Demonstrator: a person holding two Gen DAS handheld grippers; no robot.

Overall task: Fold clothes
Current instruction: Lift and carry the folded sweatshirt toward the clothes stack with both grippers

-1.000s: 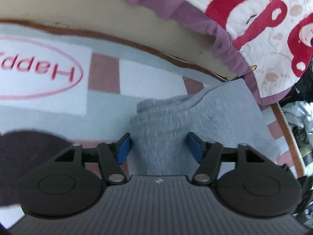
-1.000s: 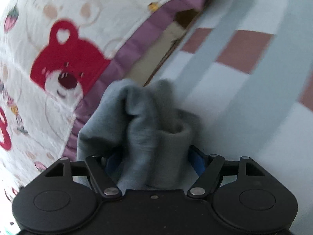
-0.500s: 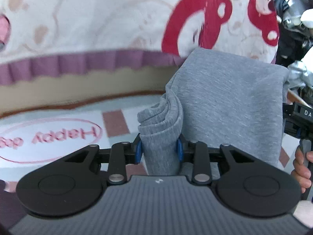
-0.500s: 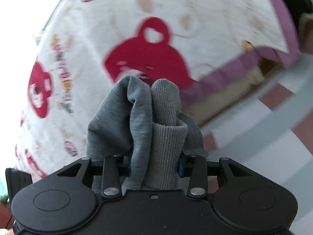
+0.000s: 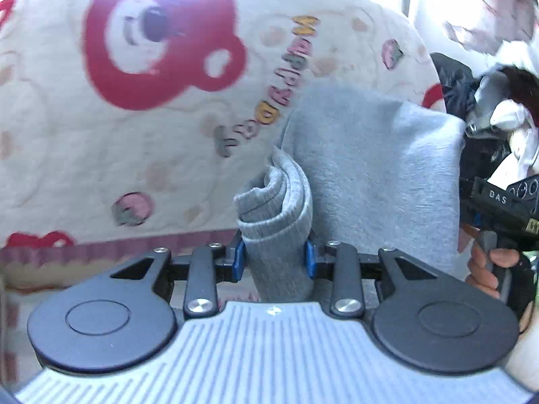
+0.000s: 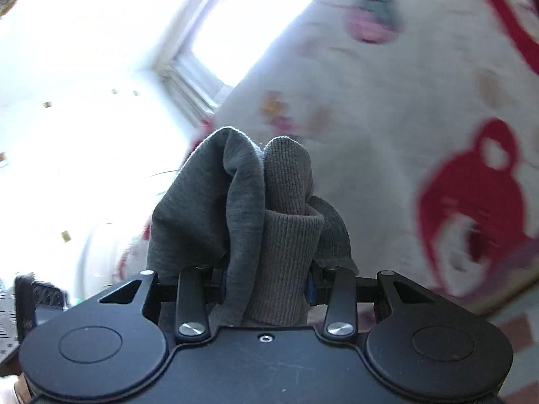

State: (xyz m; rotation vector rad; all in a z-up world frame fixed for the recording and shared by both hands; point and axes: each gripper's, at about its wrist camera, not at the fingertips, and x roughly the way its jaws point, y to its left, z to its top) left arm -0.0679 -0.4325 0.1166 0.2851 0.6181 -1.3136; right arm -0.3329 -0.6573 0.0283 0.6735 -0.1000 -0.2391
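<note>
Left gripper (image 5: pixel 273 258) pinched tight on the ribbed-knit hem of the grey garment (image 5: pixel 370 181); its soft jersey body spreads toward 1 o'clock. Right gripper (image 6: pixel 266 284) clamped on a bunched ribbed cuff, fabric standing up at 12. "DAS" readable on the other tool at 3 o'clock; fleecy bear-print blanket (image 5: pixel 134 128) behind, its lettering blurred.

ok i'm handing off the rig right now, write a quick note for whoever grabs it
Left gripper: shut on a bunched ribbed edge of the grey garment.
Right gripper: shut on another ribbed part of the same garment.
The garment hangs in the air between the two grippers, in front of the bear-print blanket.
Done: both ends gripped and raised.
Left: spread it out, lay it flat, make the folds. No fold is visible yet.
</note>
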